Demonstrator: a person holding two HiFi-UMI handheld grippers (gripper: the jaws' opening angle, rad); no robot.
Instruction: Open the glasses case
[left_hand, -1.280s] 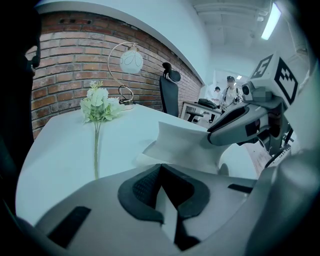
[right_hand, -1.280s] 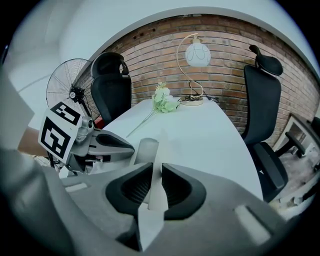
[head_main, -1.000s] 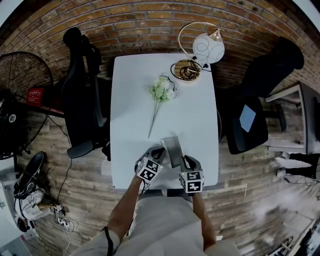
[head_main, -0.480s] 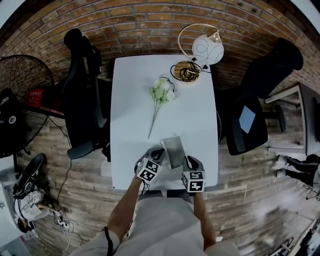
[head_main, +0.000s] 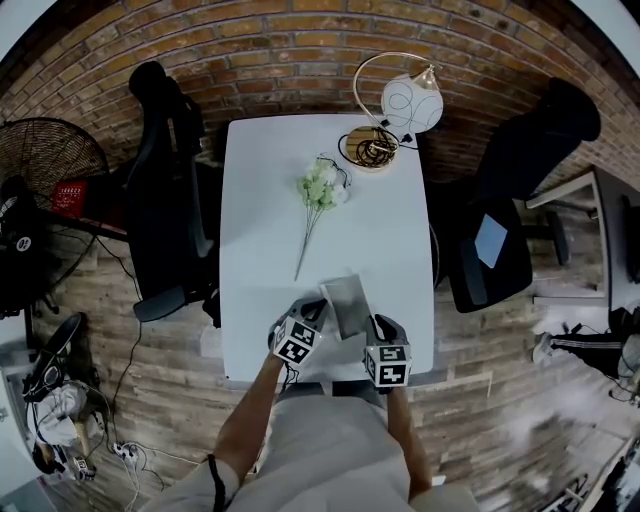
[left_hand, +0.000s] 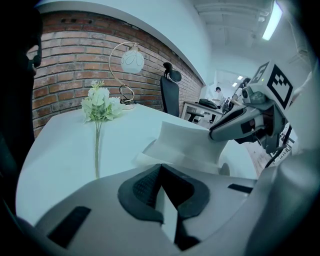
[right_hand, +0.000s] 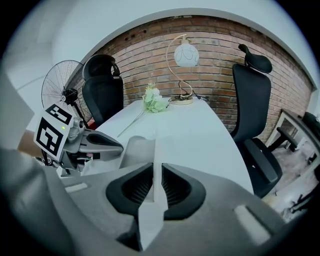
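Observation:
The glasses case (head_main: 346, 302) is a grey, flat-sided folding case near the front edge of the white table (head_main: 385, 235). Its pale panels show in the left gripper view (left_hand: 187, 142) and the right gripper view (right_hand: 136, 150). My left gripper (head_main: 312, 318) holds its left side, jaws shut on a thin panel edge (left_hand: 161, 189). My right gripper (head_main: 374, 328) holds its right side, pads shut on a thin upright flap (right_hand: 157, 186). Each gripper shows in the other's view: the right gripper (left_hand: 235, 125) and the left gripper (right_hand: 102, 142).
A bunch of white artificial flowers (head_main: 321, 186) lies mid-table, and a globe lamp (head_main: 408, 102) stands at the far right corner. Black office chairs stand on the left (head_main: 165, 190) and the right (head_main: 505, 190). A fan (head_main: 45, 160) stands far left.
Both grippers and the case stay as they were; only the head view has shifted slightly.

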